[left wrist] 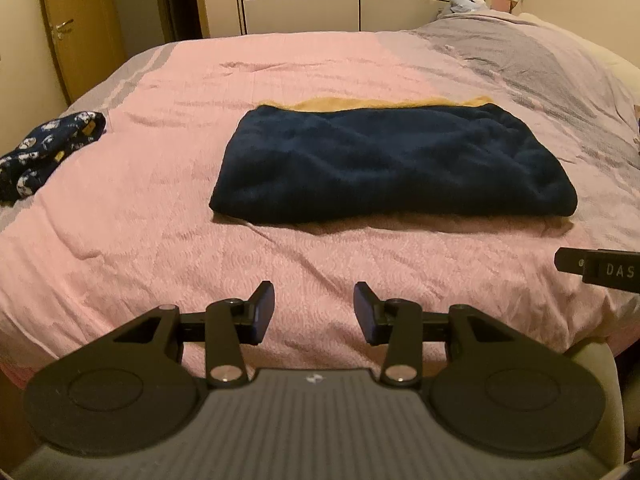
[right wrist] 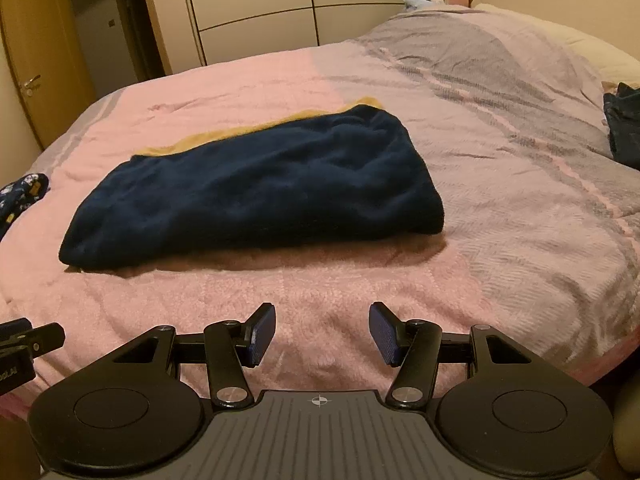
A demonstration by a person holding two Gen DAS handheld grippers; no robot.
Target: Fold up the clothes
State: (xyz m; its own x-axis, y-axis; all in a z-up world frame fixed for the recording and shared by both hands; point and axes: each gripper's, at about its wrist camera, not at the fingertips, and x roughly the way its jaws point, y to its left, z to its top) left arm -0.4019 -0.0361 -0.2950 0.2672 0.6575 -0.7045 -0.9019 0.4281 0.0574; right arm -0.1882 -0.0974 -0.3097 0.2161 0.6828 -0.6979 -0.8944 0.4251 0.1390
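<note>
From the left wrist camera, we see our left gripper [left wrist: 314, 312] hovering over the near edge of the pink and grey woven bedspread [left wrist: 168, 184], its blue-padded fingers [left wrist: 263, 312] spread wide with nothing between them. The folded navy fleece garment [left wrist: 392, 164] lies flat at twelve o'clock, well apart from the fingers, a mustard-yellow layer [left wrist: 384, 103] peeking out along its far edge. At ten o'clock sits a crumpled dark blue piece of clothing with a white print [left wrist: 44, 148]. At three o'clock, the tip of our right gripper [left wrist: 600, 270] enters.

From the right wrist camera, our right gripper [right wrist: 322, 332] also stands wide and empty above the bedspread [right wrist: 520, 184]. The navy garment [right wrist: 256, 188] lies at eleven o'clock. A dark blue bundle [right wrist: 624, 124] rests at two o'clock by the edge.
</note>
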